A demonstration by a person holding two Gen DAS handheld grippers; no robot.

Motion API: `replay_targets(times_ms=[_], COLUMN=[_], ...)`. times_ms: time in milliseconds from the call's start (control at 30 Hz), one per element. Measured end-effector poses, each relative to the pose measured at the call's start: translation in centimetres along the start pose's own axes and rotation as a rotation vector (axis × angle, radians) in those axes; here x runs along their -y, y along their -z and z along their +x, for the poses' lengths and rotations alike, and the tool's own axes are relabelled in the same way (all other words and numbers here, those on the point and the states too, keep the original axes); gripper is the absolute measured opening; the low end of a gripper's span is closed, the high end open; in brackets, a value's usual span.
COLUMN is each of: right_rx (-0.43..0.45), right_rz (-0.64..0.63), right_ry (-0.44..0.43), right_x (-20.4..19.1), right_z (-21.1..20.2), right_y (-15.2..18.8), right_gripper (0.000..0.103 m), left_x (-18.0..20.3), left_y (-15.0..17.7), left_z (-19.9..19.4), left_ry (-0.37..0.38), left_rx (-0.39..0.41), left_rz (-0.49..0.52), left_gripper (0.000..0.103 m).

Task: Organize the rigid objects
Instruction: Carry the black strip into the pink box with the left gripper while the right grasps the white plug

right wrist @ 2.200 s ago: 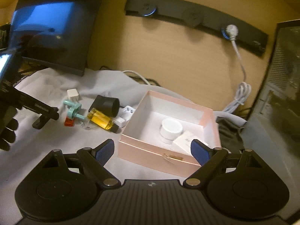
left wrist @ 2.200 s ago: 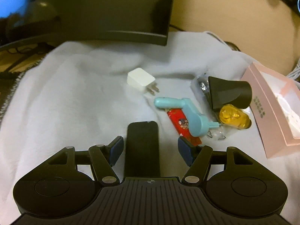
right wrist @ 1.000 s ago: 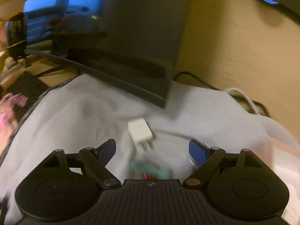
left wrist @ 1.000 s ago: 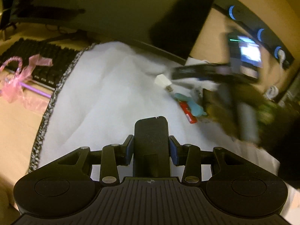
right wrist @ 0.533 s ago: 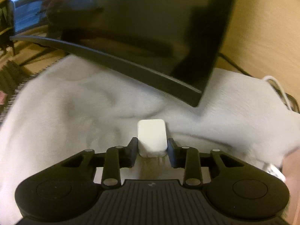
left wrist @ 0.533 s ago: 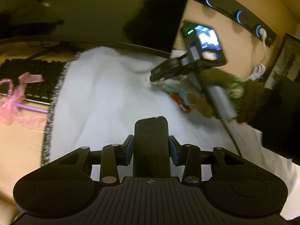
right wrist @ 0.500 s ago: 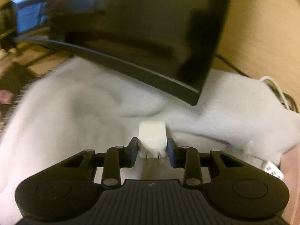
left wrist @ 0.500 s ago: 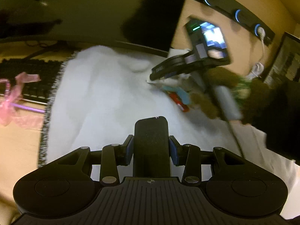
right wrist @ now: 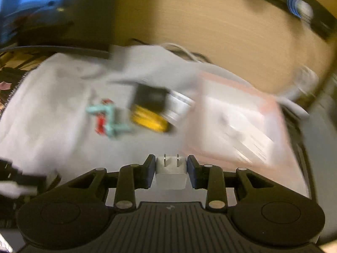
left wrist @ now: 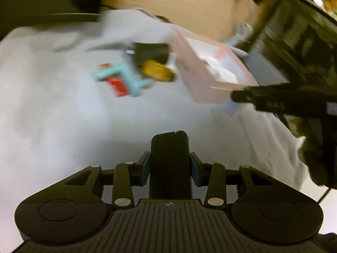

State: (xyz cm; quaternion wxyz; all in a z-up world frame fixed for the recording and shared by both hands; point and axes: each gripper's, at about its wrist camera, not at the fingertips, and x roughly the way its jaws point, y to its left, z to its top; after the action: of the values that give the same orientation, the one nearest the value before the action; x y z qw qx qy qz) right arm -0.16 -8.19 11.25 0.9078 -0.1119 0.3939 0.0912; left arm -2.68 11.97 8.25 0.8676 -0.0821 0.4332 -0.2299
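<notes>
My left gripper (left wrist: 169, 166) is shut on a flat black device (left wrist: 169, 158) and holds it above the white cloth (left wrist: 63, 116). My right gripper (right wrist: 171, 166) is shut on a white plug charger (right wrist: 171, 174), prongs pointing forward, near the front edge of the pink box (right wrist: 242, 124). The right gripper also shows in the left wrist view (left wrist: 233, 99), beside the pink box (left wrist: 202, 80). On the cloth lie a teal tool (left wrist: 126, 76), a red item (left wrist: 117, 84), a yellow bottle (left wrist: 157, 72) and a black cone (left wrist: 151, 51). Both views are blurred.
A dark monitor (right wrist: 52, 10) stands at the back left. A wooden wall (right wrist: 210, 31) with a black power strip (right wrist: 305, 10) is behind. White cables (right wrist: 183, 50) trail at the cloth's back edge. A dark cabinet (left wrist: 294, 42) stands right of the box.
My right gripper has lifted the white charger off the cloth and carried it right toward the pink box. My left gripper, still holding the black device, has swung right to face the box.
</notes>
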Motion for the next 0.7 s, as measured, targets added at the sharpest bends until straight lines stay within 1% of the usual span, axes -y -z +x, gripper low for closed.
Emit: replay_targets(times_ms=[133, 200, 233, 300, 367, 433, 467, 500, 533, 567, 600, 633, 700], right_rx=[-0.001, 0.023, 0.045, 0.06, 0.054, 0.053, 0.054, 0.057, 0.061, 0.065, 0.071, 0.081, 0.102], right_rz=[0.085, 0.118, 0.13, 0.17, 0.213, 0.236, 0.248, 0.261, 0.271, 0.278, 0.279, 0.273, 0.256], right_ry=[0.052, 0.082, 0.1, 0.136, 0.13, 0.126, 0.124, 0.115, 0.106, 0.1, 0.101, 0.104, 0.112], right_x=[6.0, 8.8, 10.0, 12.2, 14.0, 15.1, 15.3, 15.7, 15.7, 15.9, 16.0, 16.1, 16.3], right_z=[-1.7, -2.9, -3.6, -4.1, -4.0, -3.7, -3.5, -3.3, -3.1, -3.1, -3.1, -3.3, -3.7], right_y=[3.6, 5.1, 5.9, 7.3, 8.6, 9.4, 9.6, 9.9, 10.0, 10.2, 10.2, 10.5, 10.8], right_gripper=[0.032, 0.032, 0.032, 0.032, 0.032, 0.032, 0.032, 0.032, 0.032, 0.032, 0.032, 0.032, 0.032], left_x=[3.9, 6.1, 7.1, 8.9, 10.7, 12.4, 13.1, 13.8, 14.3, 14.5, 14.5, 14.3, 13.2], left_y=[-0.5, -1.4, -2.1, -4.1, -6.9, -9.9, -11.5, -12.9, -14.3, -15.3, -16.0, -16.5, -16.6], left_z=[1.9, 2.7, 3.1, 3.5, 3.0, 2.7, 3.1, 3.9, 5.1, 6.5, 7.7, 8.4, 8.2], left_ry=[0.028, 0.058, 0.053, 0.028, 0.02, -0.008, -0.029, -0.05, -0.066, -0.08, -0.096, -0.111, -0.114], left_rx=[-0.026, -0.014, 0.0, 0.041, 0.14, 0.242, 0.268, 0.275, 0.264, 0.234, 0.217, 0.218, 0.255], left_rz=[0.07, 0.11, 0.125, 0.13, 0.15, 0.16, 0.159, 0.161, 0.167, 0.172, 0.155, 0.115, 0.007], left_gripper=[0.043, 0.043, 0.043, 0.043, 0.043, 0.043, 0.043, 0.043, 0.043, 0.044, 0.044, 0.044, 0.044])
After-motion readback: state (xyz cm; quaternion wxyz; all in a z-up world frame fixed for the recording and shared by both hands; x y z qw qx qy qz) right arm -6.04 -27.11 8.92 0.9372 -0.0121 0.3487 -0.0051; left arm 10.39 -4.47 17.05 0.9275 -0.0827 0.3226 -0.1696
